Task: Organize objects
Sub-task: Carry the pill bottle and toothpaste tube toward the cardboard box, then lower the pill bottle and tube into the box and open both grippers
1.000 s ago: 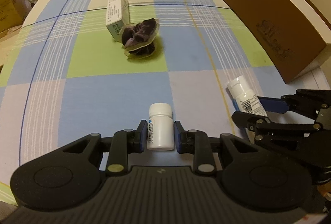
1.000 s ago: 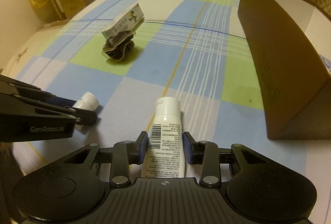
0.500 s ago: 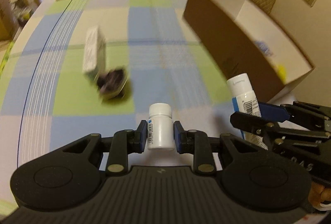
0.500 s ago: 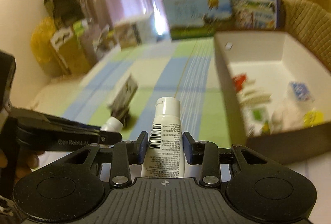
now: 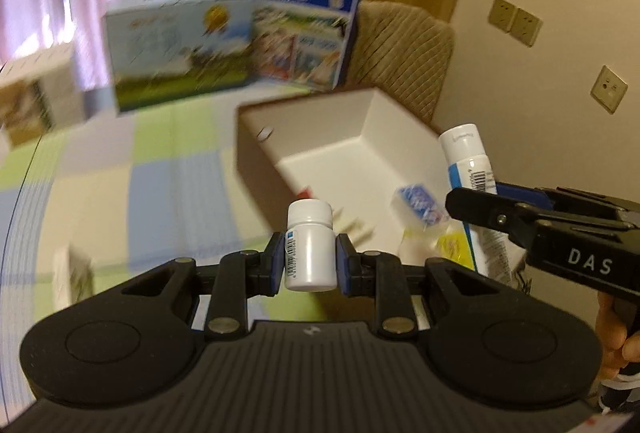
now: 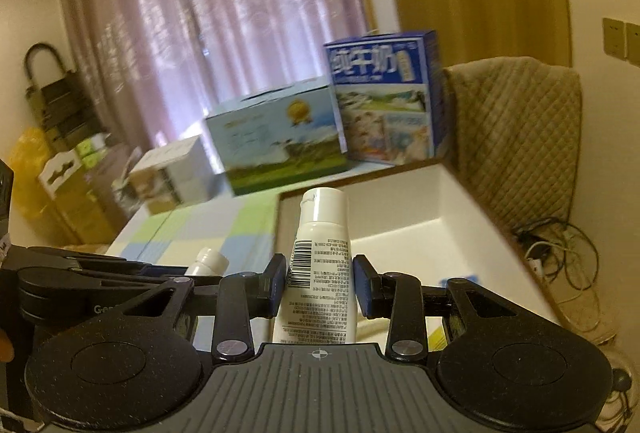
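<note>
The left gripper [image 5: 310,263] is clamped on a small white bottle [image 5: 310,247], its blue pads pressed against both sides at the label height. The bottle stands upright between the fingers, with a ribbed white cap and a barcode strip down its left edge. The right gripper [image 6: 320,283] is clenched on a white tube [image 6: 320,265], cap upward, its body covered in fine print with a barcode on the left. In the left view the same tube [image 5: 466,161] rises above the right gripper's black finger [image 5: 504,215], just right of the bottle.

A second ago both grippers were low over the checked cloth, the bottle and tube near the table surface, and the box showed only its brown outer wall. Half a second ago they had risen and the box interior had come into sight. Now both are higher still and tipped toward the box, with curtain, wall and sockets filling the upper part of each view; the grip on each item is unchanged.

Beyond the fingers lies the open box [image 5: 360,137], white inside, brown at the rim. The bottle hangs over its near left corner, and the tube over its near edge. Inside the box, a small blue-printed packet [image 5: 418,207] and a yellow packet [image 5: 450,245] lie near the front, blurred. Behind the box stand two milk cartons [image 5: 304,21] on the checked cloth [image 5: 168,169], and a quilted chair [image 6: 516,137] sits at the far right.
</note>
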